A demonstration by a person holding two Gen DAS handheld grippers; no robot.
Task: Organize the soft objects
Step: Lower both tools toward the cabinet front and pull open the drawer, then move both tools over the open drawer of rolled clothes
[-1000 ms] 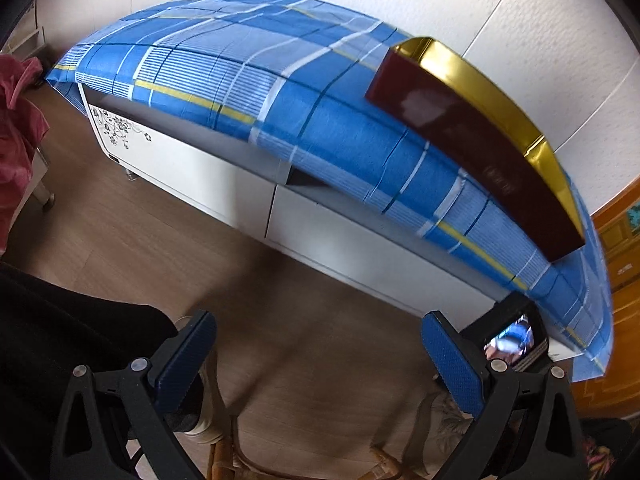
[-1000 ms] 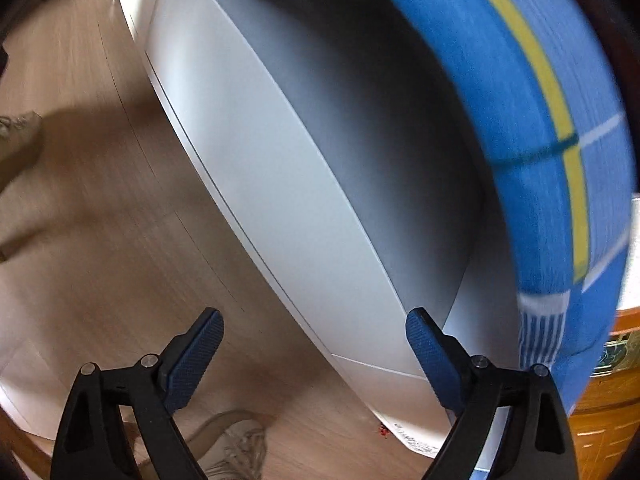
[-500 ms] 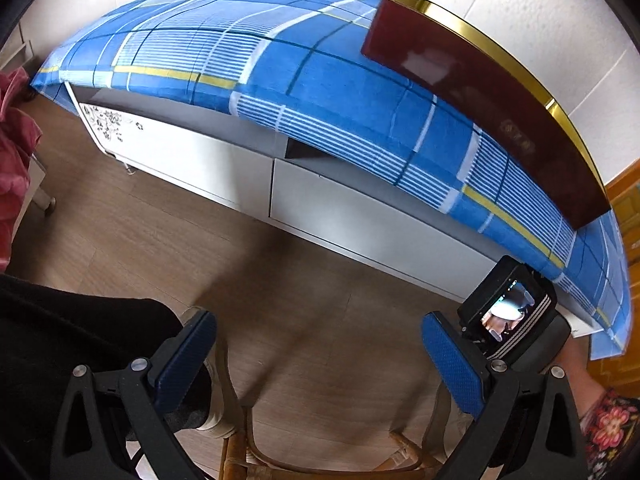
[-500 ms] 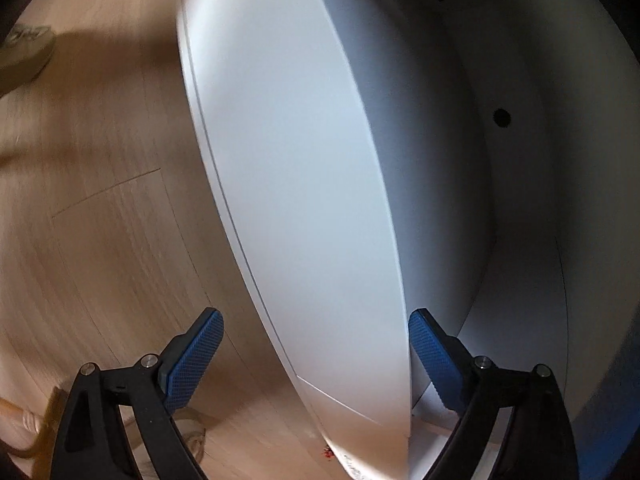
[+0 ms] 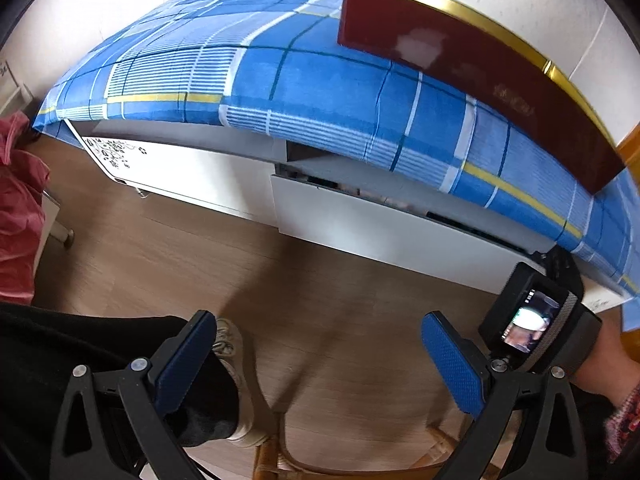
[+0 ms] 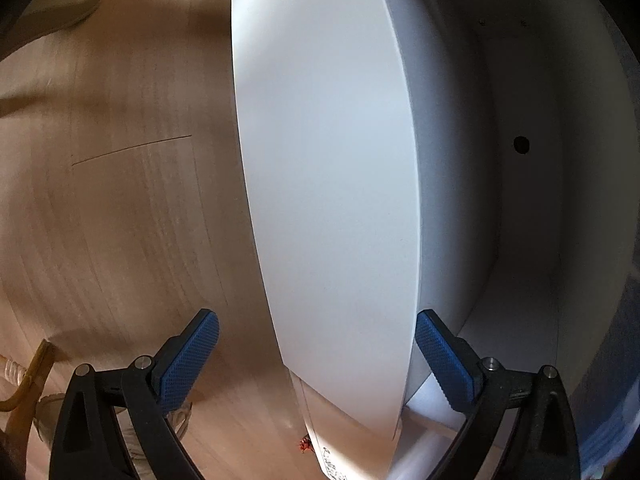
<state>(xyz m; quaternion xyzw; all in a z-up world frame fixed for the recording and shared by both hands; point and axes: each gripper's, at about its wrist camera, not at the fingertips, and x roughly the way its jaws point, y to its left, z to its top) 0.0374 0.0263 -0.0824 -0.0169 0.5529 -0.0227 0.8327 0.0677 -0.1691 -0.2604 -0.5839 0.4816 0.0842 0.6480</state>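
A white cabinet (image 5: 192,172) stands under a blue plaid cloth (image 5: 320,92). Its right drawer (image 5: 360,220) is pulled out a little. In the right wrist view my right gripper (image 6: 316,360) is open, its jaws straddling the white drawer front (image 6: 328,184), one finger outside and one inside the drawer's white interior (image 6: 520,240). My left gripper (image 5: 316,356) is open and empty, held back above the wooden floor (image 5: 160,256). The right gripper's body (image 5: 532,320) shows at the cabinet's right end. A red cloth (image 5: 20,200) lies at the far left.
A dark red box with a gold rim (image 5: 480,76) lies on the plaid cloth. A rattan chair (image 5: 320,460) and my shoe (image 5: 232,360) are below the left gripper. A white wall is behind the cabinet.
The right gripper has moved in on the drawer front and now straddles it. The drawer has come out a little. The left gripper's view has tilted slightly.
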